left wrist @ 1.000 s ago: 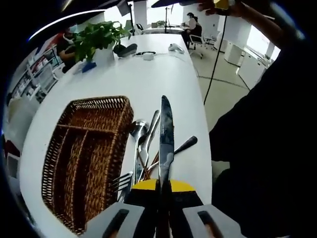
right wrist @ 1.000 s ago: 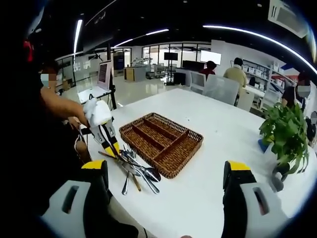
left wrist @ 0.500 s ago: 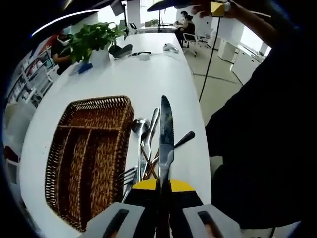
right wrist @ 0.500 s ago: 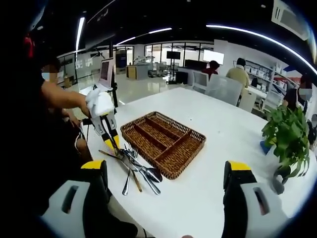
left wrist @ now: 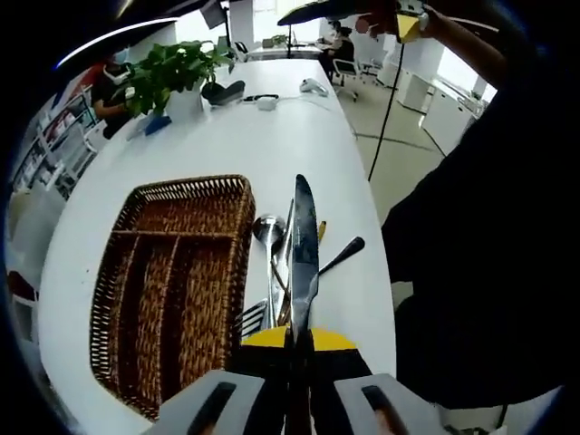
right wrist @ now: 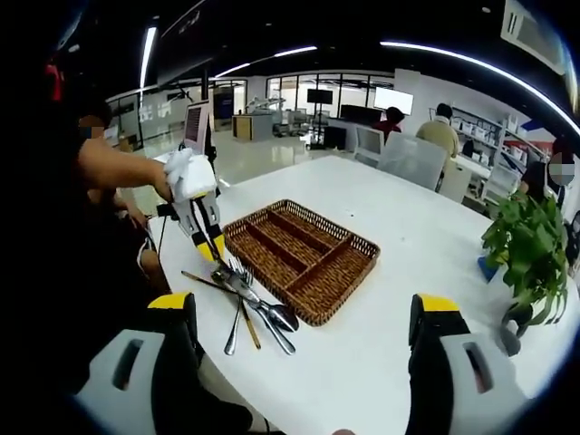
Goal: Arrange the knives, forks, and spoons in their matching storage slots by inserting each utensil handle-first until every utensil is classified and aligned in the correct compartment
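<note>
Barely begun: wicker tray [left wrist: 172, 281] unfilled, utensil pile [right wrist: 254, 308] waiting at its 3 o'clock; left claw [left wrist: 299, 340] clamping knife [left wrist: 304, 245], right claw [right wrist: 299, 349] agape.

Left gripper [right wrist: 210, 256] with the clamped knife [left wrist: 304, 249] is higher above the table than a second ago, seen from the right gripper view. It has drifted toward the wicker tray [left wrist: 172, 281]: the near tray edge now sits closer beside the blade. More of the loose cutlery pile [left wrist: 276, 272] is hidden under the knife.
</note>
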Motion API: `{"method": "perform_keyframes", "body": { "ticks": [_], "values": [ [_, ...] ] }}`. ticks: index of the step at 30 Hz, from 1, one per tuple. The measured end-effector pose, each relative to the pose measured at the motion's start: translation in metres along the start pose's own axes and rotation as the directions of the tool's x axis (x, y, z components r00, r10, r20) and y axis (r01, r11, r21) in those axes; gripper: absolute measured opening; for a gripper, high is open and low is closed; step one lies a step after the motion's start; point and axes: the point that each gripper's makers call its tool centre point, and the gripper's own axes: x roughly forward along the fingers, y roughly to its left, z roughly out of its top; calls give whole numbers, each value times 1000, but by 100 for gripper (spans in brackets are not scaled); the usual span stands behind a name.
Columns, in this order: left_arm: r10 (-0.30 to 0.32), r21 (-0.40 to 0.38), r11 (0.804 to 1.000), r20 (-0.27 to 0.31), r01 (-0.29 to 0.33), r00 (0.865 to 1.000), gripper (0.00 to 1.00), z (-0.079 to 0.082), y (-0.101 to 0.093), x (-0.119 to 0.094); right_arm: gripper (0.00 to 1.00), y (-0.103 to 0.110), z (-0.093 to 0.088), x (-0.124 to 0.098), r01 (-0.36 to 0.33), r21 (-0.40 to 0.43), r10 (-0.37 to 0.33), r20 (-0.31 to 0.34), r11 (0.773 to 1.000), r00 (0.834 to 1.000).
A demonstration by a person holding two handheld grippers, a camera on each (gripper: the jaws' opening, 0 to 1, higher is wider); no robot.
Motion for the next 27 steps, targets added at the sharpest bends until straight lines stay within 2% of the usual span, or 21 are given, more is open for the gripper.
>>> {"method": "perform_keyframes", "body": {
  "ticks": [13,19,23,27],
  "values": [
    [17,28,999,-2,-17,1000,4,-2,25,-18,99,5,7,6,13,14,-13,-5,1000,1000],
    [16,47,999,-2,-16,1000,4,-3,34,-28,99,11,10,16,20,72,-19,-10,997,1000],
    [32,63,998,-18,-31,999,4,-7,48,-31,99,11,5,23,28,75,-25,-35,997,999],
    [51,54,997,-16,-50,999,4,-7,61,-37,99,14,9,22,19,70,-17,-30,997,999]
  ]
}}
